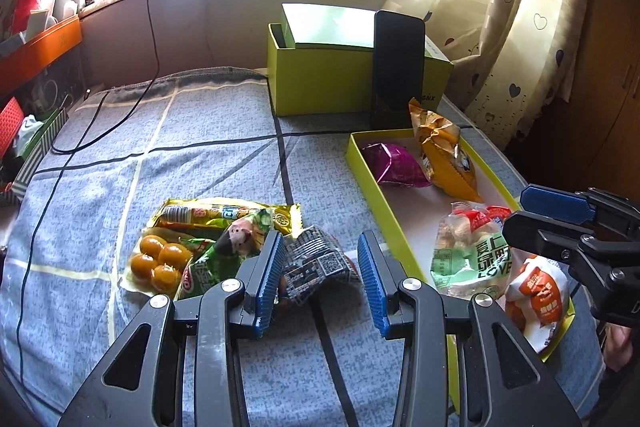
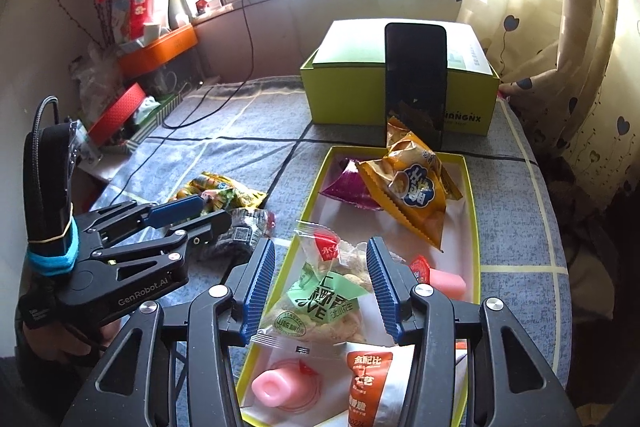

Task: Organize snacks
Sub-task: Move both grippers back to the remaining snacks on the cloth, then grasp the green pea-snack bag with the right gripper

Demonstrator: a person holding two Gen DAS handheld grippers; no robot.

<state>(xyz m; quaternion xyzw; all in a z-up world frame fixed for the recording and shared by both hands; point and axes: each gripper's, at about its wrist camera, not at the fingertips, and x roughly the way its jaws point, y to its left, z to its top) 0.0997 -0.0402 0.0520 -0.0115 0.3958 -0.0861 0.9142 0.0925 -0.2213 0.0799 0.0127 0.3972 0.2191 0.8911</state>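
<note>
On your far left, loose on the grey checked bed cover (image 1: 200, 155), lies a small heap of snacks: a clear pack of yellow egg yolks (image 1: 157, 261), a yellow sausage packet (image 1: 224, 213) behind it, and a green packet with a cartoon girl (image 1: 232, 247) on top. Your left claw (image 1: 318, 269) is open, its blue pads standing either side of a black-and-white patterned packet (image 1: 316, 261) that lies on the cover just beside that heap; I cannot tell whether either pad touches it.

Right of it sits the shallow yellow-green tray (image 2: 316, 179), already holding a purple packet (image 2: 346, 187) and an orange crisp bag (image 2: 416, 195) at the far end, with a pink jelly cup (image 2: 280, 385) and an orange-and-white sachet (image 2: 366, 383) at the near end. Your right claw (image 2: 322, 287) is open above the tray, straddling a clear bag with a green label (image 2: 324, 301) without closing on it.

Behind the tray a black phone (image 2: 416, 83) stands upright against a yellow-green box (image 2: 400, 99).
</note>
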